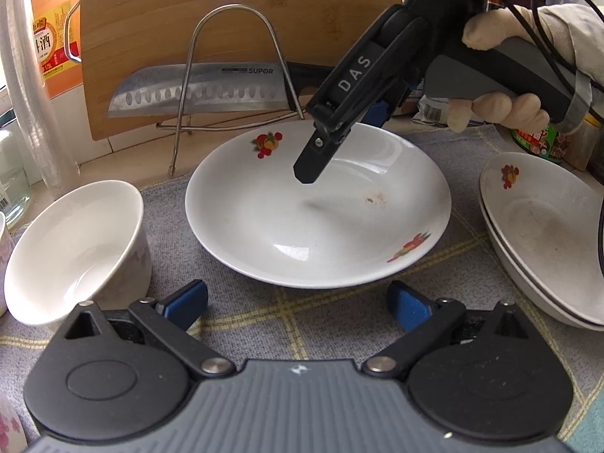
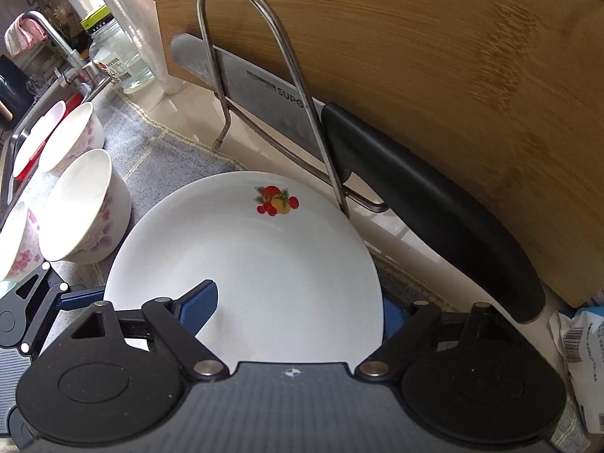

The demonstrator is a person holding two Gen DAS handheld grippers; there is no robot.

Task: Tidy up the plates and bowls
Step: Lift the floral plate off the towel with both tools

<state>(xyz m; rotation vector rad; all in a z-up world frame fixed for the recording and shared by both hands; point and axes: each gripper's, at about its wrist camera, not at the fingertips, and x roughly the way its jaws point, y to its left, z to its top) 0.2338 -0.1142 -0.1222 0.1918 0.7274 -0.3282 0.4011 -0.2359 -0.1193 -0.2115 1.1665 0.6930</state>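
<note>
A white plate with fruit prints (image 1: 317, 204) (image 2: 245, 260) lies flat on a grey checked cloth (image 1: 264, 313). My left gripper (image 1: 298, 304) stands open just short of the plate's near rim, with nothing between its blue pads. My right gripper (image 2: 298, 311), held in a gloved hand (image 1: 502, 107), points steeply down over the plate's far right rim. That rim lies between its jaws: one pad hangs over the plate's inside, the other sits outside the rim, neither pressing. Two more plates (image 1: 543, 234) are stacked at the right. A white bowl (image 1: 75, 249) leans at the left.
Behind the plate a wire rack (image 1: 234, 60) holds a knife (image 1: 196, 92) against a wooden chopping board (image 1: 211, 11). Several flowered bowls (image 2: 81, 207) crowd the left beside the sink and tap (image 2: 56, 45). A bottle (image 1: 53, 37), a glass jar (image 2: 120, 60) and packets (image 2: 581, 343) line the edges.
</note>
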